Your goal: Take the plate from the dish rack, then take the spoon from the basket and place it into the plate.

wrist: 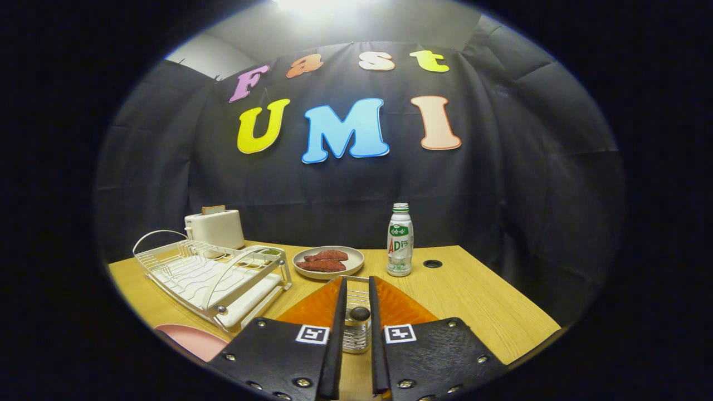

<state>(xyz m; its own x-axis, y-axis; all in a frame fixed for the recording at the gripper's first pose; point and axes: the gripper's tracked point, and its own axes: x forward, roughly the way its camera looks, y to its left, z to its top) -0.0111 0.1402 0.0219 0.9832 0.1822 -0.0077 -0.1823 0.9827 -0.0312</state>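
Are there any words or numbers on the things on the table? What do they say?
Bottle: label print too blurred to read.
Toaster: tiny mark, too small to read.
Gripper: two square code marks, no words; its fingers flank the basket, and whether they press on anything is unclear.

dish rack (pixel 211 275) left, bottle (pixel 400 240) ahead, bare table (pixel 479 301) right
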